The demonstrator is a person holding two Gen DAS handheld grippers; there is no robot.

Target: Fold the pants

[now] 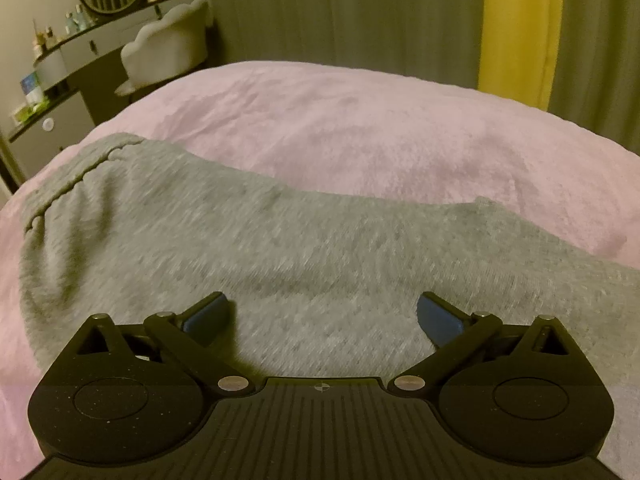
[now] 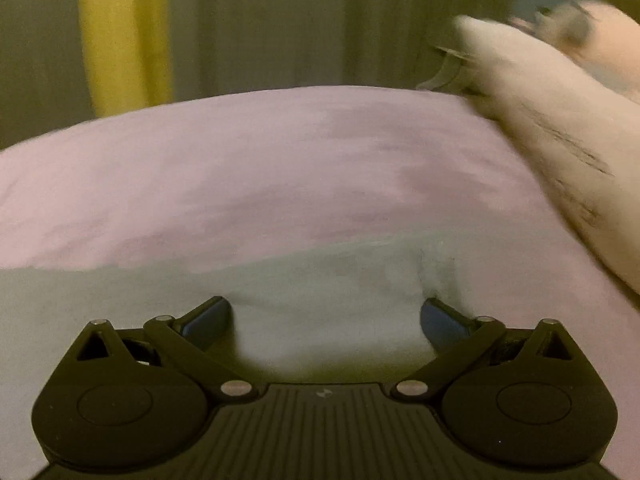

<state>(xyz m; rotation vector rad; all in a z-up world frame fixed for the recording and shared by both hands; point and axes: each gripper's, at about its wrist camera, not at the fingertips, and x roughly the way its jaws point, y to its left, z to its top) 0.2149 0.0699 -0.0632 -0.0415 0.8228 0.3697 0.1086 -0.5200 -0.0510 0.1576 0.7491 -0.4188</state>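
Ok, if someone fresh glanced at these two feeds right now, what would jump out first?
The grey pants spread across the pink blanket, filling the foreground under the open left gripper. Next, the bright yellow curtain strip behind the bed. In the right wrist view, the open right gripper sits over the pants' edge, with a blurred pale pillow at upper right.

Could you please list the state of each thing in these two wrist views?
Grey knit pants: spread on the bed, rumpled, not held.
Pink fuzzy blanket: covering the bed under the pants.
Left gripper: open over the pants.
Right gripper: open over the pants.
Grey curtains: drawn.
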